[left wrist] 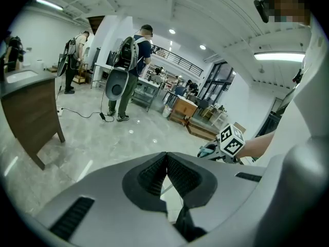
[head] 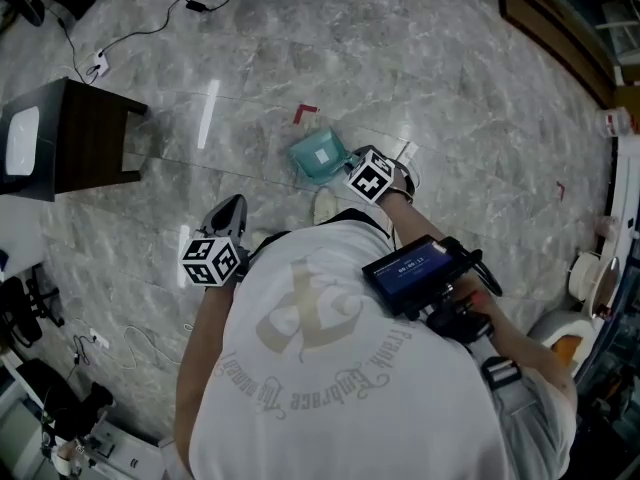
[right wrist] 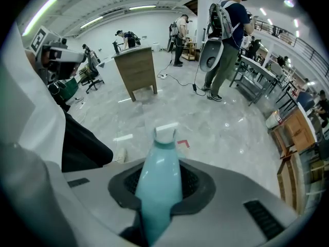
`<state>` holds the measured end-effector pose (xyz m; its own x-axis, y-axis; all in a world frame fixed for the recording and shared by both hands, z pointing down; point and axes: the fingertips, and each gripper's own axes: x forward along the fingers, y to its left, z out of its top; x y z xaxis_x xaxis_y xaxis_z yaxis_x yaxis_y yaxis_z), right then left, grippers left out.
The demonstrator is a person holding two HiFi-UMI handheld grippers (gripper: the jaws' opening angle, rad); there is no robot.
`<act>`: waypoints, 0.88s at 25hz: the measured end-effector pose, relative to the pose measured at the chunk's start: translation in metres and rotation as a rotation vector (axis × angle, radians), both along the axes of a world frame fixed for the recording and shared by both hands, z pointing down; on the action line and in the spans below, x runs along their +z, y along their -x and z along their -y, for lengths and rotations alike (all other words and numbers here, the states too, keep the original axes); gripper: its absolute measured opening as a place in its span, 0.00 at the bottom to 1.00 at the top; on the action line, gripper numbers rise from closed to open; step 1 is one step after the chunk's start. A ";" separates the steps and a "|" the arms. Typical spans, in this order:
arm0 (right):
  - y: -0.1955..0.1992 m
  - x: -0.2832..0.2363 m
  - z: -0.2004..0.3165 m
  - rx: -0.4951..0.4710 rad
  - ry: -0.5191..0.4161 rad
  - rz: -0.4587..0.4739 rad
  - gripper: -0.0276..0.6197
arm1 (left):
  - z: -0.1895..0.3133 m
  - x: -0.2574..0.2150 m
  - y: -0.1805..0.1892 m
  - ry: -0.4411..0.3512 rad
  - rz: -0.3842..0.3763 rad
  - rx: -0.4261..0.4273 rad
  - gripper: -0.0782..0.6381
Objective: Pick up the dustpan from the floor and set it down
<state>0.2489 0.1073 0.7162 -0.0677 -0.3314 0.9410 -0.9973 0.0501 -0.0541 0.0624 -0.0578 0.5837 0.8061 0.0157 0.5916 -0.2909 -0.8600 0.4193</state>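
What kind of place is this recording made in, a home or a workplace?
Most likely a workplace, a large open workshop or lab hall: a wide polished stone floor, long worktables along one side, and other people standing with equipment on their backs under strip ceiling lights.

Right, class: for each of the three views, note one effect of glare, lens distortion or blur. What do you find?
Head view: overhead light glares as a white streak on the glossy floor, and the corners darken. Left gripper view: the fisheye lens bends the ceiling beams, the ceiling lamp blows out white, and a mosaic patch sits at top right. Right gripper view: the room curves at the edges, and the dustpan looms large near the lens.
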 end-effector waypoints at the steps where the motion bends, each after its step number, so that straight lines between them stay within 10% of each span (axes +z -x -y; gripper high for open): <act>1: -0.001 0.004 0.000 -0.006 0.003 -0.006 0.19 | -0.001 -0.002 -0.001 -0.004 0.000 0.002 0.13; 22: -0.061 0.072 0.003 0.028 -0.013 -0.052 0.19 | -0.024 -0.006 -0.017 -0.031 0.100 -0.079 0.13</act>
